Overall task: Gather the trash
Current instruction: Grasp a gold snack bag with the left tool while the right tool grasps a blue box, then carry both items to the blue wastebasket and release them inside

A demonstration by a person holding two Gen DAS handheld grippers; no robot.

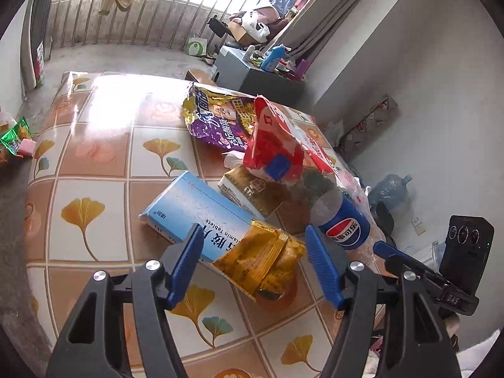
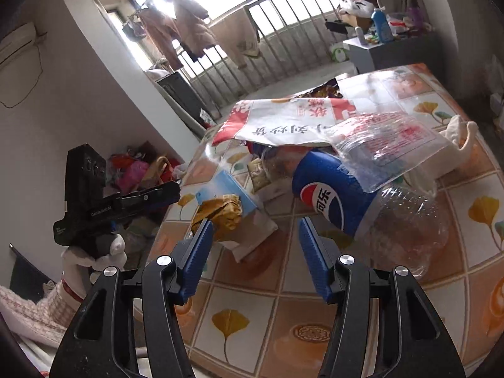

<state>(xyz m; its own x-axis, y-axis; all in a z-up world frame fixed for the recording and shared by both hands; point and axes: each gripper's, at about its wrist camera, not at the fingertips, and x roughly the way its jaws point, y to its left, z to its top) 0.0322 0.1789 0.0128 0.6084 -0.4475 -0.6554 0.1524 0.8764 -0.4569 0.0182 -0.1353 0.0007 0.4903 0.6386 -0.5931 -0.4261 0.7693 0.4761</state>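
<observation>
Crumpled gold wrapper (image 1: 261, 261), clear blue-labelled bottle (image 2: 362, 201) lying sideways

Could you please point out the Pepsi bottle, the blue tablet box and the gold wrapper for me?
Pepsi bottle (image 2: 327, 198): right wrist view, on its blue label.
Blue tablet box (image 1: 192, 204): left wrist view, on its top face.
Gold wrapper (image 1: 261, 258): left wrist view, on its crumpled middle.

Black gripper (image 1: 253, 245), ribbed blue pads (image 1: 318, 253)
</observation>
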